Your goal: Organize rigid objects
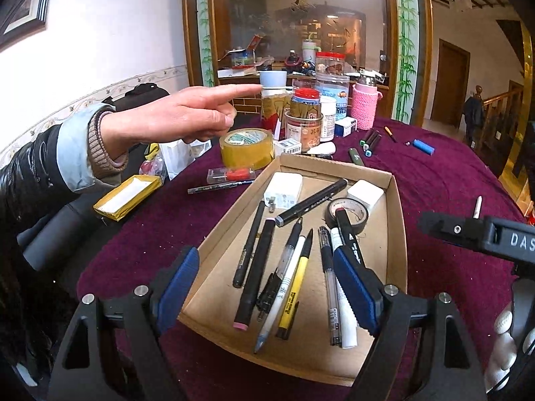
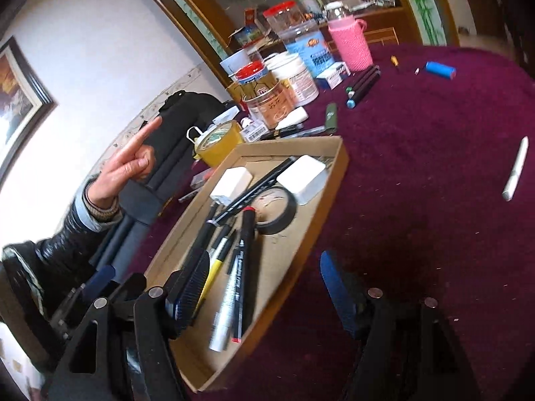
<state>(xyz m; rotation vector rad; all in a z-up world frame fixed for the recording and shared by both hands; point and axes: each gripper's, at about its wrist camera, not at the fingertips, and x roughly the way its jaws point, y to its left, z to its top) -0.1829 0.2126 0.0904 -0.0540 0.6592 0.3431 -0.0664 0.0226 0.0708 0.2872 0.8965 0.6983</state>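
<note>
A shallow cardboard tray (image 1: 334, 167) sits on the purple tablecloth and holds several pens and markers, two white chargers (image 1: 284, 188) (image 1: 366, 195) and a black tape roll (image 1: 331, 215). My left gripper (image 1: 267, 287) hovers over the tray's near end, open, its blue pads clear of the pens below. My right gripper (image 2: 262, 287) is open and empty, straddling the tray's (image 2: 287, 142) right rim; its black body (image 1: 468, 234) shows at the right of the left wrist view. Loose on the cloth lie a white pen (image 2: 516, 168), dark markers (image 2: 362, 83) and a blue cylinder (image 2: 440, 69).
A person's hand (image 1: 187, 113) points across the table from the left. Jars, a pink-sleeved bottle (image 1: 362, 105) and small boxes crowd the far edge. A yellow tape roll (image 1: 246, 148), a gold-wrapped box (image 1: 127, 197) and a pen (image 1: 220, 186) lie left of the tray.
</note>
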